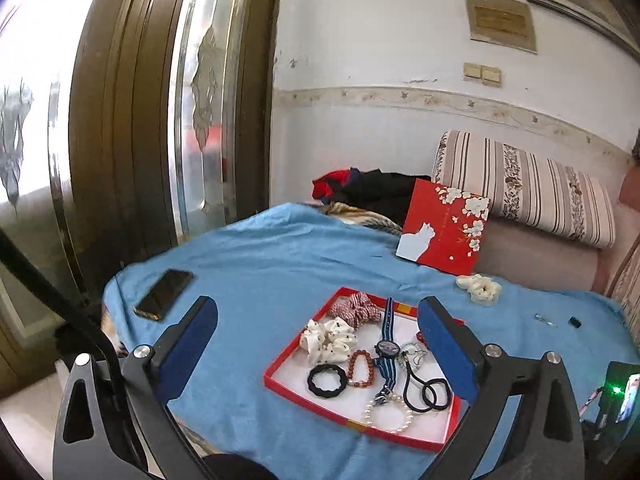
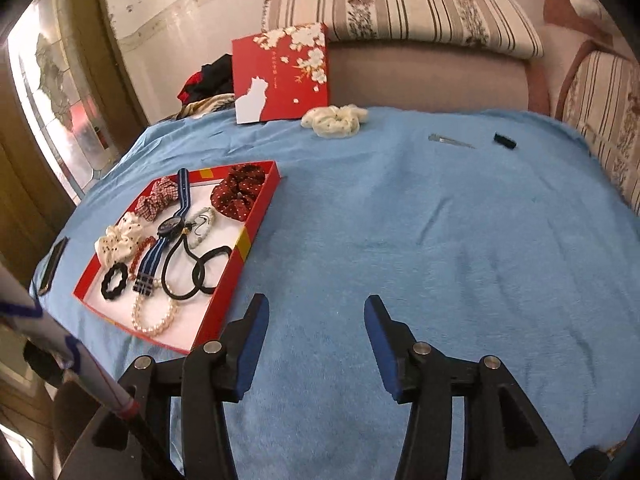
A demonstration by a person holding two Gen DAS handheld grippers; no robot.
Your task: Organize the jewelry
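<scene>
Jewelry gathered mostly in the red tray (image 2: 256, 216), set toward the left edge of the blue blanket (image 2: 420, 248) and well apart from the red box lid (image 2: 280, 72) propped at the far edge against the striped cushion (image 2: 400, 4). Held inside the tray: red polka-dot scrunchie (image 2: 238, 192) in the far right corner, red checked scrunchie (image 2: 156, 200) along the far side, white dotted scrunchie (image 2: 120, 240) by the left wall, blue striped watch (image 2: 170, 226) lying across the middle, black cord hair ties (image 2: 192, 268), black scalloped ring (image 2: 114, 280), red bead bracelet (image 1: 360, 368), pearl bracelet (image 2: 154, 316) toward the near corner. Left outside, toward the far edge: cream scrunchie (image 2: 336, 120) just beside the lid; farther right, a slim metal hair clip (image 2: 450, 141) and a small black piece (image 2: 504, 141), too small to name. Dark phone (image 1: 164, 294) near the left edge, not part of the sorting.

Left gripper (image 1: 316, 344) spread as wide as it goes, nothing between the pads, hanging above the tray. Right gripper (image 2: 316, 348) roughly half parted, likewise holding nothing, poised over bare blanket just right of the tray's near corner.

Judged as a between-items step: both tools free after a drop, three loose pieces left. Next move probably called for a reach to the far edge, the cream scrunchie being the easy soft grab; clip and black piece likely needing a low, narrow pinch against yielding fabric.
</scene>
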